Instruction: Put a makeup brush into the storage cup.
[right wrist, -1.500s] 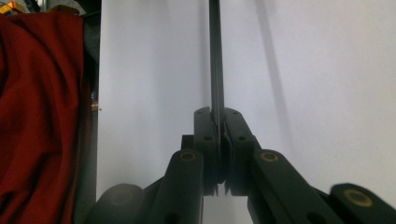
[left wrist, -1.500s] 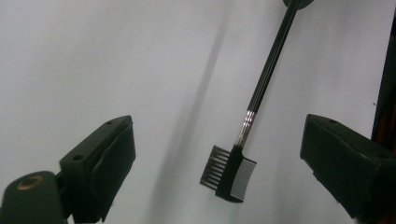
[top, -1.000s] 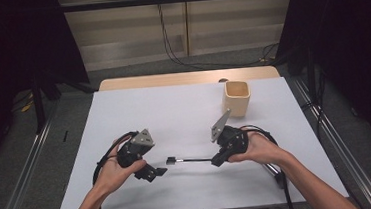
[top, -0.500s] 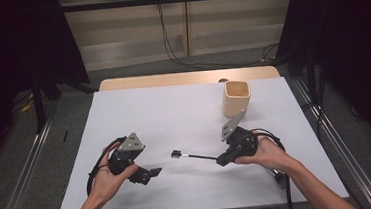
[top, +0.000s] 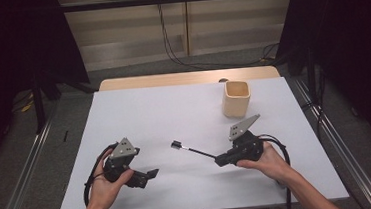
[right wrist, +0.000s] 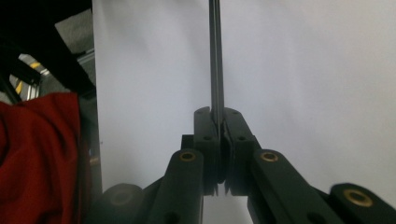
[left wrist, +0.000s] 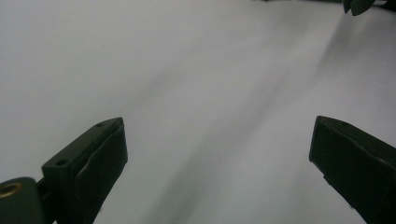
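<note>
White covering lay over the table (top: 174, 110), with a tan square cup (top: 236, 98) standing toward its far right corner and dark curtains and cables behind. Near the front right, the right gripper (top: 219, 160) had its jaws pressed together on one end of a thin black rod (top: 195, 151), which reached out leftward and away just above the surface, ending in a small pale-tipped head near the table's middle; in the right gripper view the rod (right wrist: 215, 56) ran straight up from between the clamped pads. At the front left, well apart from the rod, the left gripper (top: 151, 174) rested in the person's hand with its jaws spread wide and nothing between them.
</note>
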